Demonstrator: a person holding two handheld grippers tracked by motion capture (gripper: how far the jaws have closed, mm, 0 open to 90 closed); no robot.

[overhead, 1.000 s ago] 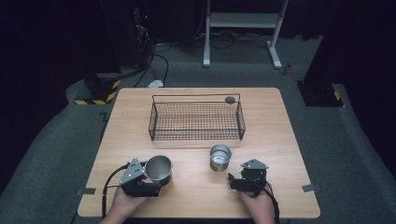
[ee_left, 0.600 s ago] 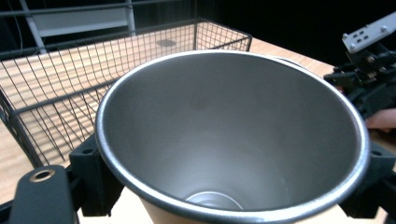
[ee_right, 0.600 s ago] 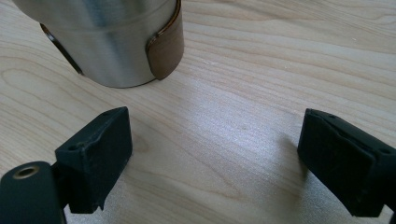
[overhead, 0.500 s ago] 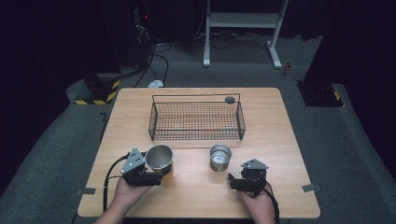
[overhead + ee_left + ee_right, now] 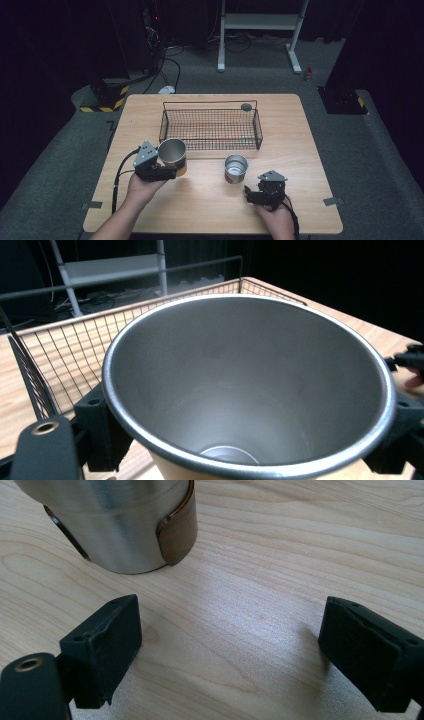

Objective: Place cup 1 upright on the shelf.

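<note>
Dark room and grey carpet surround our pale wooden worktop (image 5: 305,150), whose grain runs in long smooth streaks. Toward the far side of it stands a black wire basket (image 5: 210,129), rectangular, with thin mesh walls and a small dark round piece (image 5: 246,106) at its far right corner.

Our left hand-held gripper (image 5: 161,169) is clamped on a steel cup (image 5: 172,152), its black jaws pressing either side just under the rim. We hold the cup above the worktop, just in front of the basket's near left corner. In the left gripper view the cup (image 5: 240,400) is a wide, tapering cone of brushed metal with a rolled, shiny lip and a small round bottom; a tan band shows under the rim. The basket mesh (image 5: 65,355) rises right behind it, between the cup and the far worktop.

A second steel cup (image 5: 236,168) stands upright near the middle of the worktop, in front of the basket. In the right gripper view its smooth cylindrical wall (image 5: 120,525) wears a brown leather-like band with a rounded edge.

Our right hand-held gripper (image 5: 261,192) rests low near the front edge, jaws spread wide on bare wood, gripping nothing, the second cup just ahead of it and apart.
</note>
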